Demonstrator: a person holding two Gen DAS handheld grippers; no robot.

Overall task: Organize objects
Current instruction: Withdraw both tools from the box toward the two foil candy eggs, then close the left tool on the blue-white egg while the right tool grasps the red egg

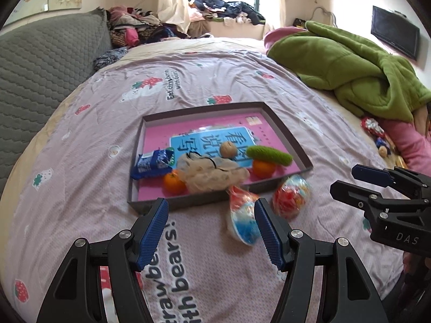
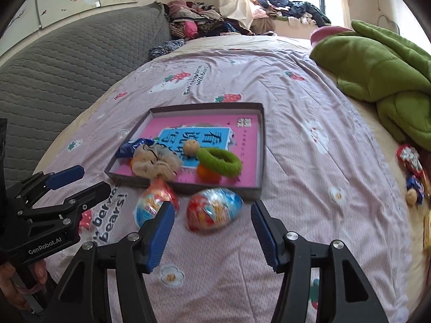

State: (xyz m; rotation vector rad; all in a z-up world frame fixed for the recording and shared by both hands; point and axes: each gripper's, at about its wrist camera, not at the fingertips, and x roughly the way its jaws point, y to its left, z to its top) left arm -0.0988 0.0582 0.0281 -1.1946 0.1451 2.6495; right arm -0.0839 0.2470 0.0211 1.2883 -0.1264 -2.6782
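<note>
A green blanket (image 1: 347, 64) is lying bunched at the bed's right edge, while a clothes heap (image 1: 140, 27) is resting beyond its far-left corner.

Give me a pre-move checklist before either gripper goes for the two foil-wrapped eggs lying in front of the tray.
1. Left gripper open: ok, nothing between the jaws.
2. Right gripper open: ok, empty.
3. Both eggs outside the tray, on the bedsheet: ok, left egg and right egg lie by its near wall.
4. Right egg lined up between the right fingers: ok.
5. Left egg centred for the left gripper: not ok, it sits against the right-hand finger.
6. Free space in the tray: ok, far pink area bare.
</note>
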